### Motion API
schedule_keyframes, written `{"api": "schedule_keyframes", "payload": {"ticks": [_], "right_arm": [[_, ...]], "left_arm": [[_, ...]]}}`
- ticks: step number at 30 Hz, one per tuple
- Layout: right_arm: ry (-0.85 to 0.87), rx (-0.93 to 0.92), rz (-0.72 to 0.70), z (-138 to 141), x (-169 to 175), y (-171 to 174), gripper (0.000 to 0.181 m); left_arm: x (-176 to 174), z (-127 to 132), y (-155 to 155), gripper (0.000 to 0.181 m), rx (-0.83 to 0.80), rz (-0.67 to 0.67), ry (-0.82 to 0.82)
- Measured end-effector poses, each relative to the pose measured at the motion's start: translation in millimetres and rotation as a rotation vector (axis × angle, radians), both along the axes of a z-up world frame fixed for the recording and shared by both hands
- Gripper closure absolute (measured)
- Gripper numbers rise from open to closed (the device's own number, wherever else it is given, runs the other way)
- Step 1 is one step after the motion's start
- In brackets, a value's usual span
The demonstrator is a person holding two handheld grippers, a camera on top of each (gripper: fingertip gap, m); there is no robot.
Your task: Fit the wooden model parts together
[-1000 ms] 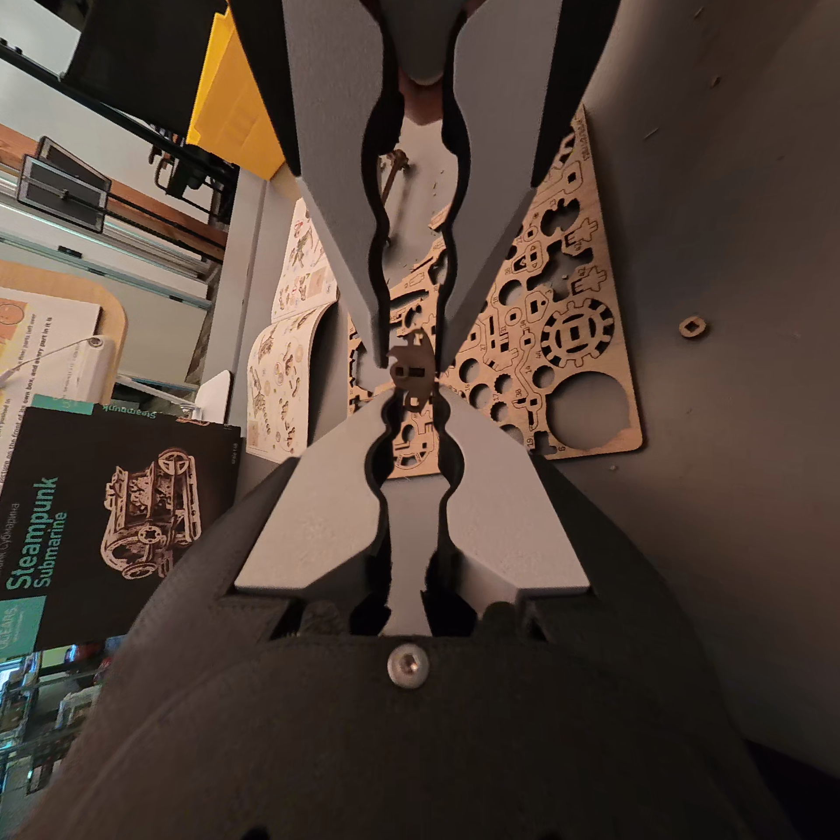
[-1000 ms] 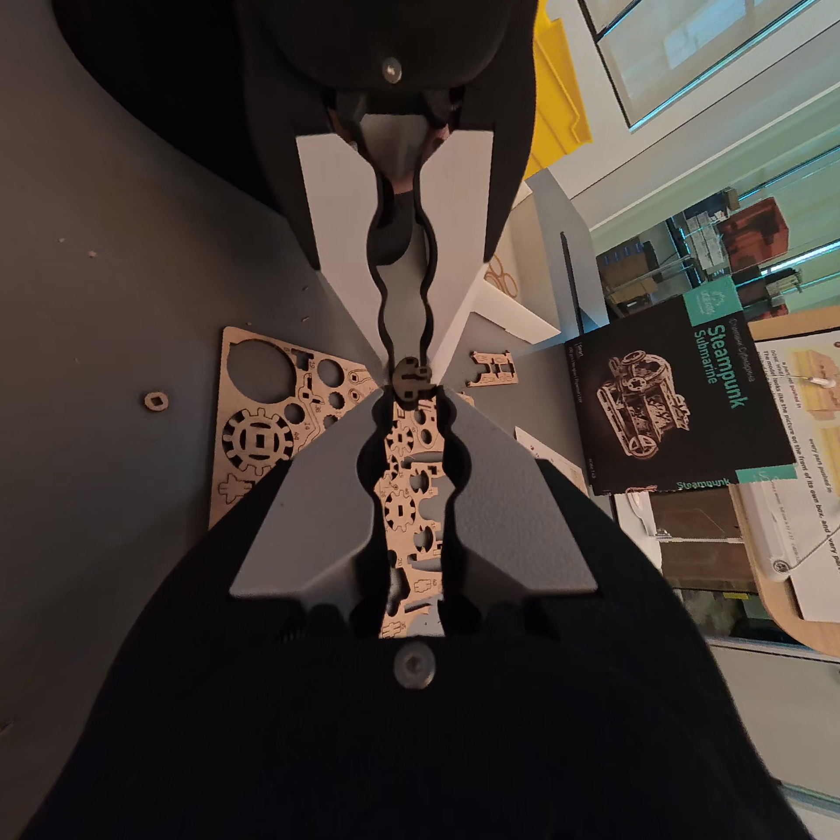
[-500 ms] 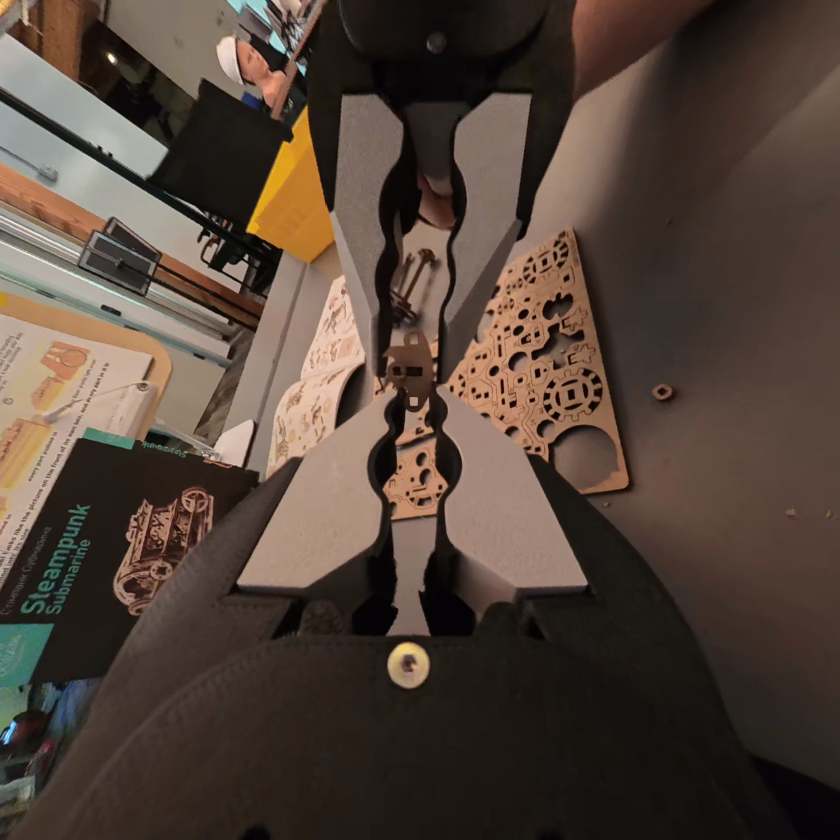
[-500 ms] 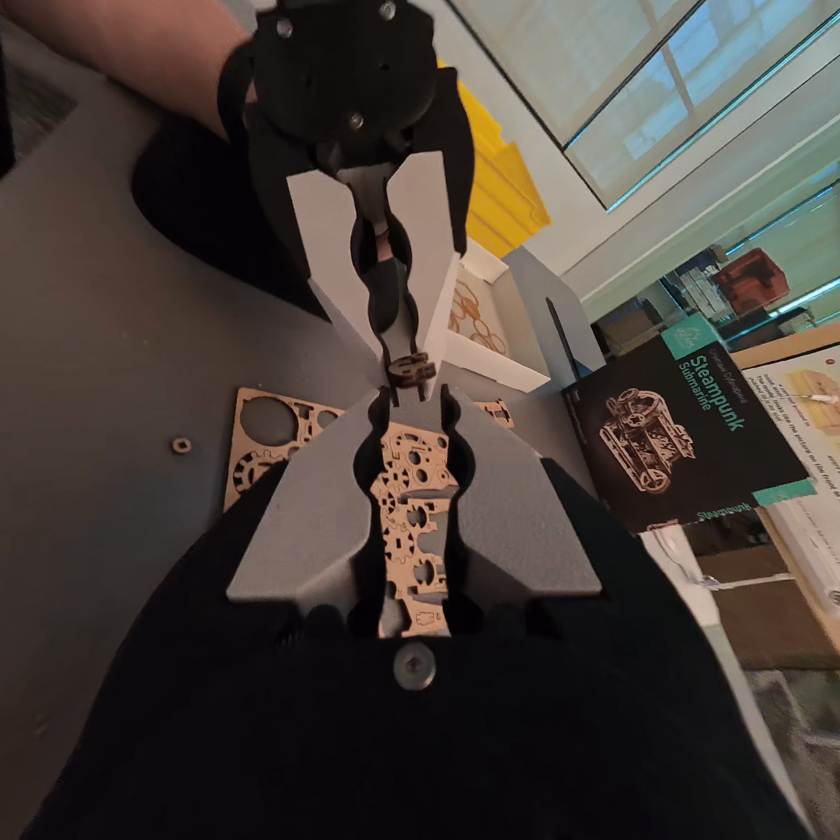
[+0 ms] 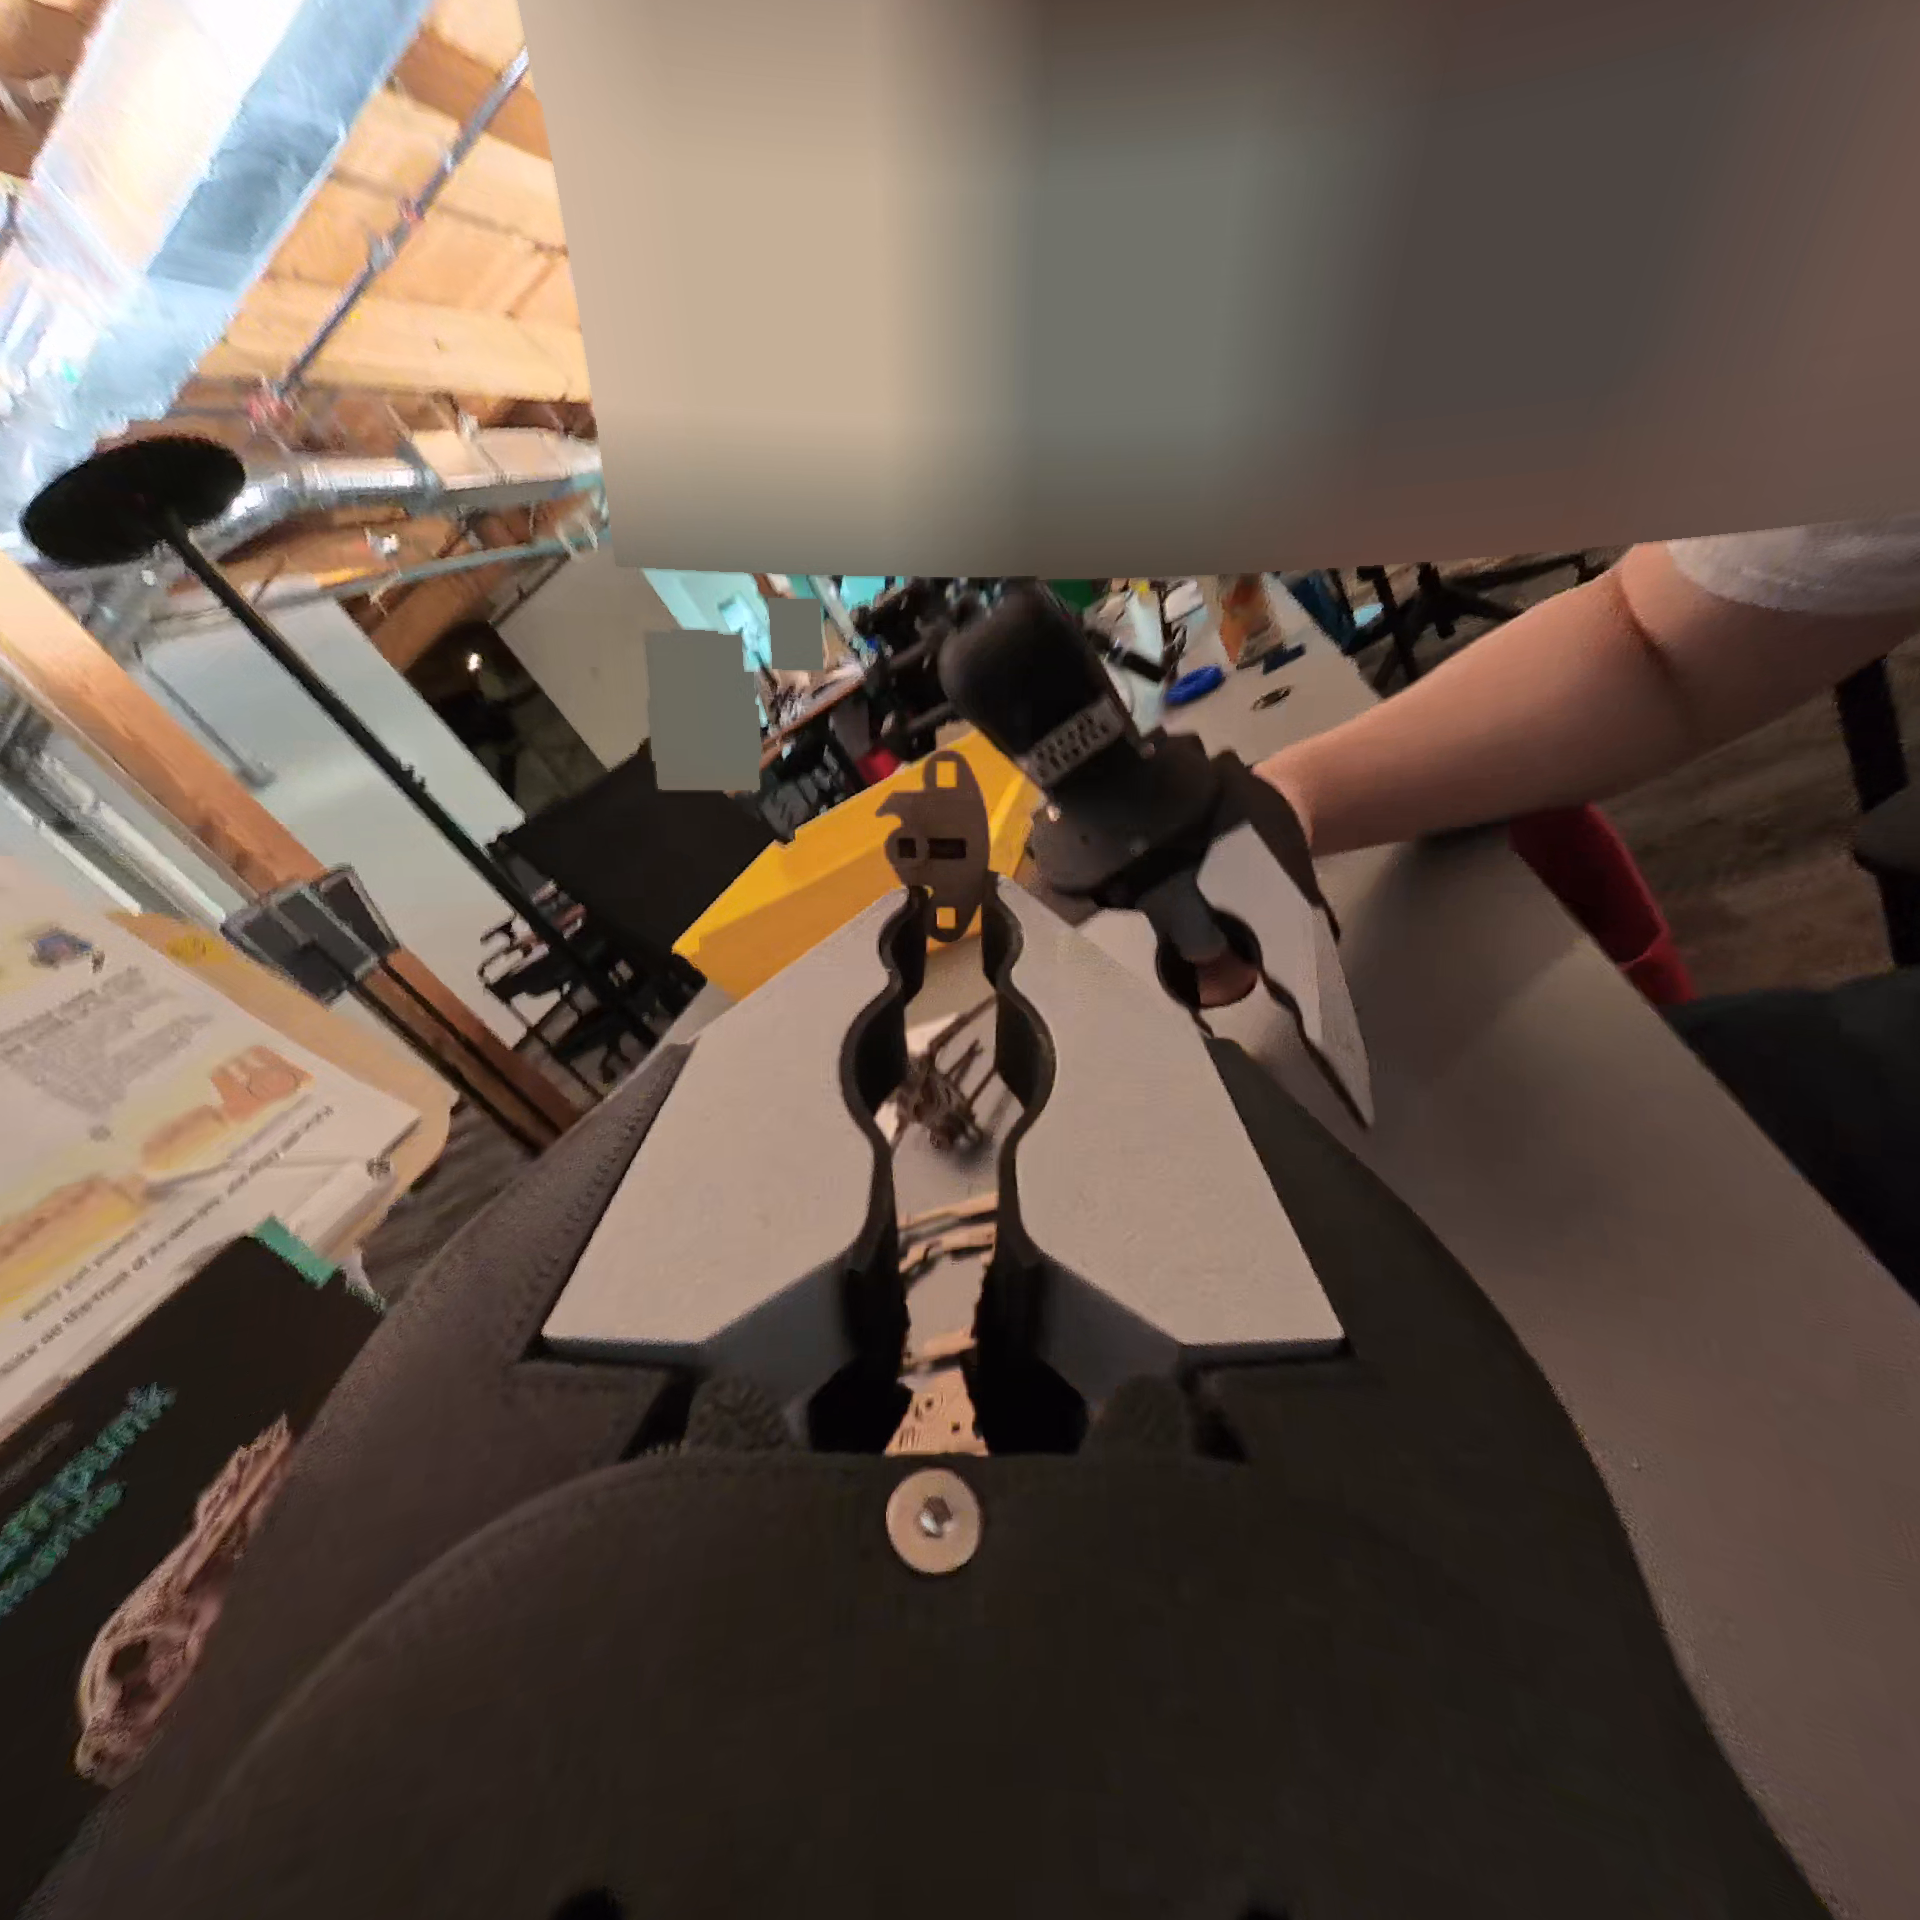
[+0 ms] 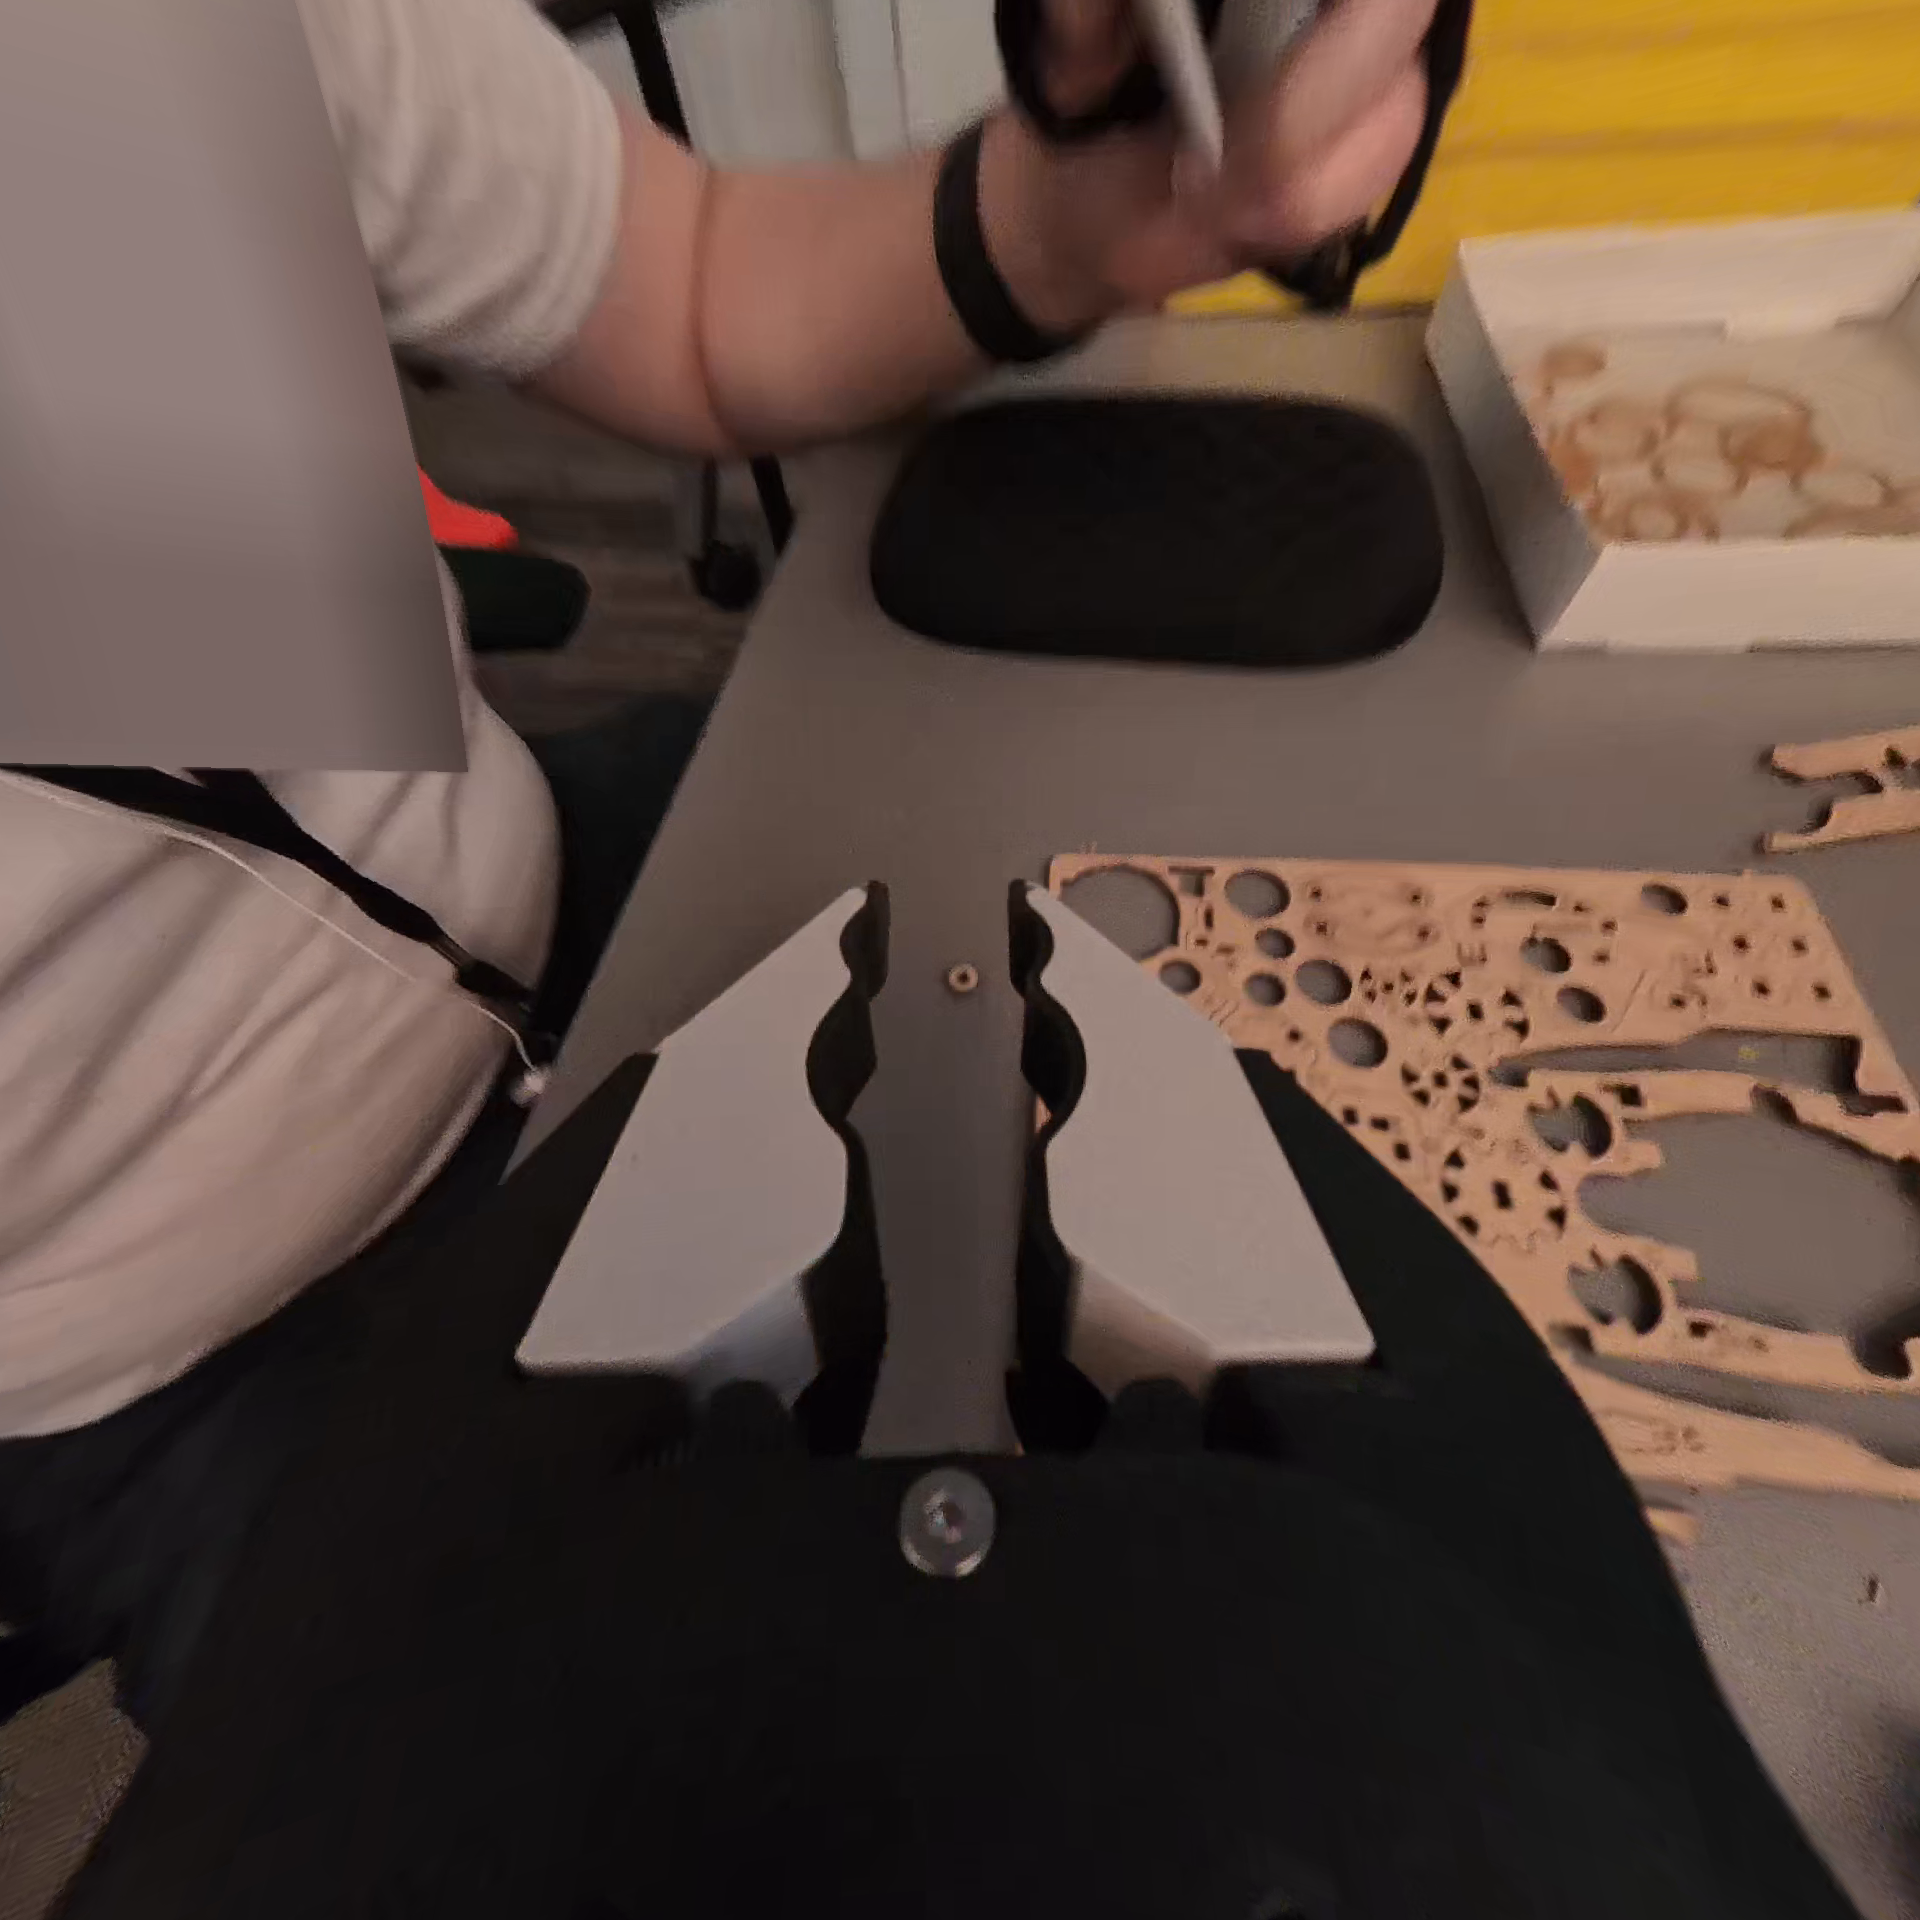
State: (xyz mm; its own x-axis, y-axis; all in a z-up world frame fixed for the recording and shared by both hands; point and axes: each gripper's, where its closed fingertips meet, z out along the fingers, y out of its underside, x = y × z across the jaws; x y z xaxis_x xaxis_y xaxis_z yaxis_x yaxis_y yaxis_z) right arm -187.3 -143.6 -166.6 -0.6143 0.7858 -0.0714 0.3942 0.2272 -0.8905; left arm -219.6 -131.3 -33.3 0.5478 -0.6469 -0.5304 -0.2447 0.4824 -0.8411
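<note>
1. Left wrist view: left gripper [image 5: 943, 902] was raised off the table, jaws clamped narrow on a small flat wooden part [image 5: 938, 844] standing up from the tips.
2. Right gripper [image 5: 1262, 971] sat just right of it, above the grey table [image 5: 1455, 1039].
3. Right wrist view: right gripper [image 6: 948, 902] empty, jaws parted, small wooden ring [image 6: 961, 977] on the table between the tips.
4. Punched wooden sheet [image 6: 1507, 1091] lay right; white box [image 6: 1621, 582] far right.

Bare grey table [image 6: 935, 748] lies open ahead of the right gripper [image 6: 943, 914], with only a tiny wooden ring [image 6: 961, 978] between its spread fingers. A punched wooden sheet [image 6: 1507, 1091] blocks 3 o'clock, a black pad [image 6: 1153, 530] 12, a white box [image 6: 1621, 582] 1 o'clock.
</note>
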Motion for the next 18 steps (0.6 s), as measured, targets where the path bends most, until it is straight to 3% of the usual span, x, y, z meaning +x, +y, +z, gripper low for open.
{"api": "schedule_keyframes", "payload": {"ticks": [7, 12, 18], "right_arm": [[-0.141, 0.206, -0.077, -43.4, -0.6, -4.7, 0.168], [-0.129, 0.273, -0.02, -45.7, -4.3, -6.4, 0.166], [-0.197, 0.294, 0.04, -50.9, -4.8, -11.4, 0.165]], "left_arm": [[6.7, 12.5, -30.2, 0.172, 0.008, -0.104, -0.073], [5.3, 9.5, -66.3, 0.173, -0.055, -0.206, -0.154], [0.1, -4.1, -85.1, 0.173, -0.127, -0.256, -0.227]]}}
